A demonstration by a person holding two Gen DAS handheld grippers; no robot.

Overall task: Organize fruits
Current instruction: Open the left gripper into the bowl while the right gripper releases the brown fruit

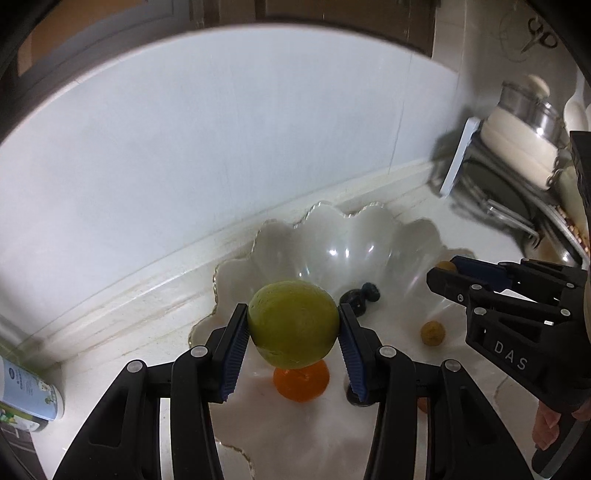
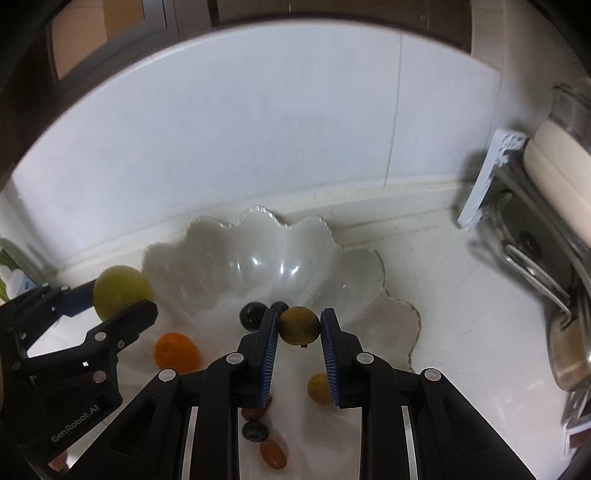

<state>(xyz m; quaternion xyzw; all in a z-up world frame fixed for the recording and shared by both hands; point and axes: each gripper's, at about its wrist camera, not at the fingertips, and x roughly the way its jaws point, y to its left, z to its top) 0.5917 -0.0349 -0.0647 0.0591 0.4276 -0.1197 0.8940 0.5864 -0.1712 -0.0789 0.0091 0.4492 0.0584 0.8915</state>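
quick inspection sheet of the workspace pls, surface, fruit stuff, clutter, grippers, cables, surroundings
surface: pale marble-look counter, loose fruit scattered on it.
job's things: white scalloped bowl, its inside bare where visible; orange fruit, blueberries, small brown fruit, yellow fruit and reddish grapes in front of it.
clutter: labelled container at far left.
grippers: left gripper, jaws shut on green round fruit; right gripper, jaws shut on a small brownish fruit; both held near the bowl.
cables: nothing seen.
surroundings: white wall, dish rack with pots on the right, scissors hanging above.
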